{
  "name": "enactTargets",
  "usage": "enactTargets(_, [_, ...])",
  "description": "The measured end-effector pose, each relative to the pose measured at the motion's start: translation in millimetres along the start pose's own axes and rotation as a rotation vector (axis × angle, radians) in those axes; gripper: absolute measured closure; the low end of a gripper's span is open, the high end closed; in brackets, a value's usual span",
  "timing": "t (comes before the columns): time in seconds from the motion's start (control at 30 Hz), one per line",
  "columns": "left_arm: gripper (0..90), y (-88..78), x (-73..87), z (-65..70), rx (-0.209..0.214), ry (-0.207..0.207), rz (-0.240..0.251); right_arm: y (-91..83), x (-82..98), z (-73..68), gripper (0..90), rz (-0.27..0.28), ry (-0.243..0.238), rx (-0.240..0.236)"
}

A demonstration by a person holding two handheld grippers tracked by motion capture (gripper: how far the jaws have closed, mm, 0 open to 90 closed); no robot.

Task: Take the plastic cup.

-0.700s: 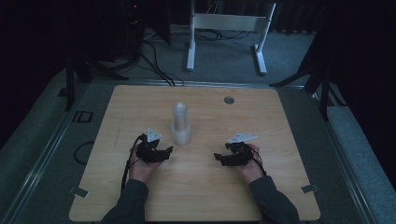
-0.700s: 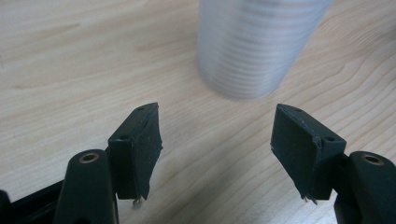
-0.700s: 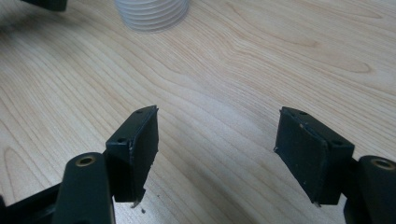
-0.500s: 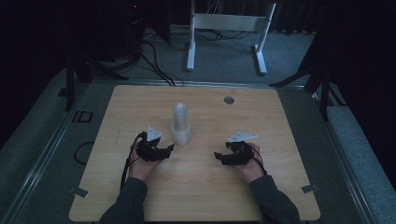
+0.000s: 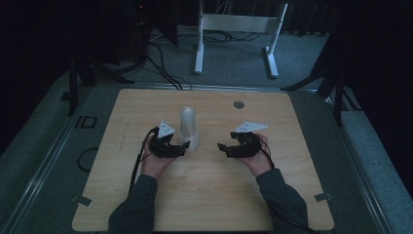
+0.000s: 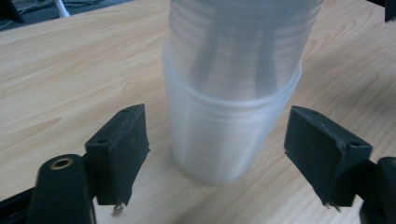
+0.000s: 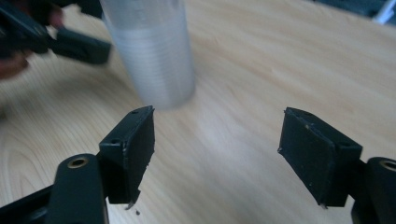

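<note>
A stack of clear cups stands upright on the table, near its middle. The left gripper is brought up to the lowest cup, and its jaws are seen open on both sides of the stack without touching it (a gap is visible on each side). For a good grip, the stack should be centred between the jaws before they are closed, low on the wall, and pressed gently, because thin plastic is probably deformed easily. The right gripper is held open, well apart from the stack. Nothing is seen inside the cups except other cups.
</note>
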State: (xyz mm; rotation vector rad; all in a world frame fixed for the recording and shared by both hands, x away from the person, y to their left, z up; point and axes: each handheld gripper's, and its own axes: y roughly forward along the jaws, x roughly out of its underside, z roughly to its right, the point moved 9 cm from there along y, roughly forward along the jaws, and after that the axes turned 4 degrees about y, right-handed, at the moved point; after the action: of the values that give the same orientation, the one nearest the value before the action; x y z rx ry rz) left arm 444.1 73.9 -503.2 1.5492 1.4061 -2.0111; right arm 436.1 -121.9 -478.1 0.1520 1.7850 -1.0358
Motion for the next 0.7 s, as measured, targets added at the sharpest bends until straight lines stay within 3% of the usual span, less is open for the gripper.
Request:
enactTargets(0.23, [19.0,9.6,-3.3,-0.5,0.011,-0.010,0.009,8.6,-32.6,-13.6,23.9,0.042,-0.030,-0.038])
enactTargets(0.27, [18.9,10.7,-3.8,-0.9,0.015,-0.008,0.014,13.1,-44.3,-19.6,23.3,0.058,-0.042,-0.053])
enactTargets(0.4, [18.4,13.5,-6.1,0.3,0.022,-0.003,0.041,16.8,-51.4,-23.8,23.3,0.060,-0.051,-0.058])
enactTargets(0.43, [18.4,13.6,-7.0,1.1,0.027,-0.002,0.045,21.8,-60.8,-28.8,23.4,0.071,-0.069,-0.060])
enactTargets(0.7, [20.9,20.8,-10.0,2.7,0.041,-0.009,0.042,35.8,-87.3,-44.5,24.4,0.112,-0.099,-0.076])
